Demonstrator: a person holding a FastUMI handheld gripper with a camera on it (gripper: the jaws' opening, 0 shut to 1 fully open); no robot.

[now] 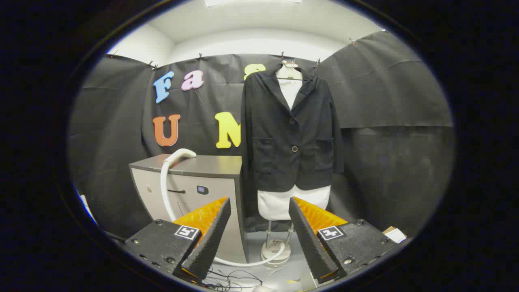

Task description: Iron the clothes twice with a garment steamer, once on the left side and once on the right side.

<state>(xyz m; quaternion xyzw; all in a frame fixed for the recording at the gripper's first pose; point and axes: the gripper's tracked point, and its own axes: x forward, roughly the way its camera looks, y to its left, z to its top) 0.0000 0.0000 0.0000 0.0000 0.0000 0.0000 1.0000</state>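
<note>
Claw [259, 227] is wide open, holding nothing; nothing sits between the fingers. Just ahead and low, past the fingertips, the stand base [276, 251] sits on the floor with the white hose [165, 190] looping around it. Hose runs up ahead-left of the claw to the steamer head [180, 155], which rests on the near edge of the grey cabinet [194, 178] top, beyond the left finger. Judgement: head is rigid moulded plastic, light, smooth so maybe a bit slippery; grab across the neck just behind the nozzle, fingers either side. Hose is flexible but springy, will drag and tug sideways as the head lifts, so grip firmly. Beyond the right finger, further back, the dark jacket [290, 134] hangs buttoned on a white mannequin [292, 202], beside the cabinet. Fabric looks soft and limp, will give under the nozzle; press lightly. No steaming pass begun, by the look.
</note>
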